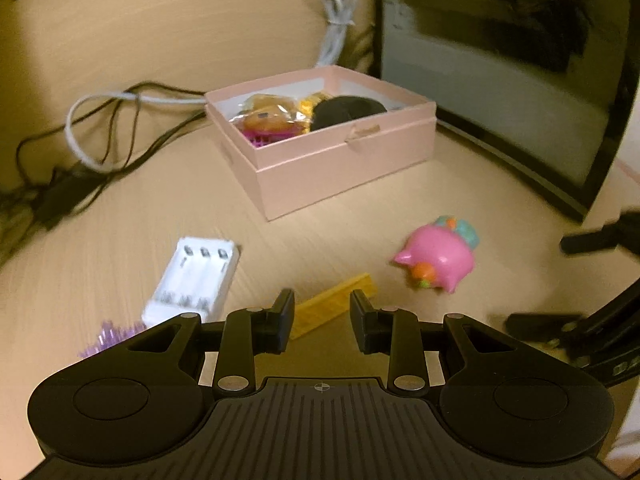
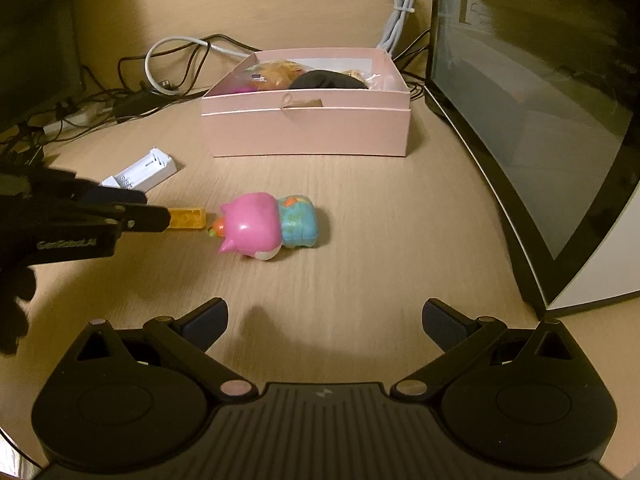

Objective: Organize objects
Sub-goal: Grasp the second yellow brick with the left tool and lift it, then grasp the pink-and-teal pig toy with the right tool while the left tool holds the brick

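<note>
A yellow block [image 1: 334, 304] lies slantwise between the fingers of my left gripper [image 1: 323, 312], which is shut on it low over the table. In the right wrist view the block [image 2: 187, 218] sticks out of the left gripper [image 2: 157, 210] toward a pink pig toy [image 2: 256, 226] lying on its side. The pig [image 1: 440, 258] is to the right of the block. An open pink box [image 1: 340, 160] [image 2: 308, 128] behind holds a doll, a black item and other small things. My right gripper [image 2: 326, 320] stands open and holds nothing, short of the pig.
A white battery charger [image 1: 196, 280] [image 2: 144, 170] lies left of the block, with a purple spiky thing [image 1: 112, 336] nearer me. A dark monitor [image 1: 500, 60] [image 2: 540, 120] stands on the right. Tangled cables [image 1: 100, 132] [image 2: 168, 68] run along the back left.
</note>
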Motion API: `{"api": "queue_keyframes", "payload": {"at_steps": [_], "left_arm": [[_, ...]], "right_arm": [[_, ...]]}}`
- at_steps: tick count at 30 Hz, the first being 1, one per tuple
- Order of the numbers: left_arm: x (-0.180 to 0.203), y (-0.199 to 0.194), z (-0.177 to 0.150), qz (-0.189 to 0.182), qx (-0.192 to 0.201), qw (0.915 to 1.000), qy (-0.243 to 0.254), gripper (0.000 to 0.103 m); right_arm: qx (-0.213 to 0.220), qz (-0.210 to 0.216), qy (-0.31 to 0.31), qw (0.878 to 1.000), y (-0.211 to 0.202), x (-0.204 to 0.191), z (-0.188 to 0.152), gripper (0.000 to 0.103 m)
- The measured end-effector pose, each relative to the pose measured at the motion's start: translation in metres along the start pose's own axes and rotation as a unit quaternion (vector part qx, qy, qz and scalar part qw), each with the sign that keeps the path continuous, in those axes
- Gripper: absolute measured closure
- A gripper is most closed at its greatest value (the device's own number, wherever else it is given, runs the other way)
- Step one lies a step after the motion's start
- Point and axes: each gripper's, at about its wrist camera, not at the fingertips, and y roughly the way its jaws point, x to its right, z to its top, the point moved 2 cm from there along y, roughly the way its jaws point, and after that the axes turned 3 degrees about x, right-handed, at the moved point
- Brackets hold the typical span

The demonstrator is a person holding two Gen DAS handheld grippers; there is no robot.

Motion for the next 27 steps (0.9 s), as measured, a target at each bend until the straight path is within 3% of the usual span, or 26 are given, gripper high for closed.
{"api": "queue_keyframes", "payload": {"at_steps": [6, 9, 11, 15, 20, 27], "left_arm": [[-0.001, 0.019, 0.01, -0.042, -0.048, 0.9916, 0.113, 0.067], [-0.001, 0.026, 0.014, -0.053, -0.058, 0.9887, 0.128, 0.067], [-0.004, 0.031, 0.018, -0.055, -0.065, 0.9906, 0.107, 0.069], [-0.011, 0.033, 0.017, -0.077, -0.073, 0.9934, 0.042, 0.087], [-0.02, 0.02, 0.006, -0.067, -0.078, 0.9942, -0.032, 0.088], [-0.029, -0.02, -0.024, -0.053, -0.067, 0.9863, -0.141, 0.088]], "right_arm": [[0.002, 0.015, -0.032, 0.999, 0.0, -0.002, 0.004, 0.0], [0.005, 0.021, -0.048, 0.999, 0.002, -0.003, 0.01, 0.0], [0.007, 0.024, -0.05, 0.998, 0.005, -0.004, 0.015, 0.0], [0.009, 0.037, -0.05, 0.998, 0.014, -0.008, 0.027, 0.0], [-0.004, 0.05, -0.05, 0.998, 0.036, -0.019, 0.038, 0.0], [-0.01, 0.048, -0.042, 0.998, 0.058, -0.031, 0.054, 0.0]]}}
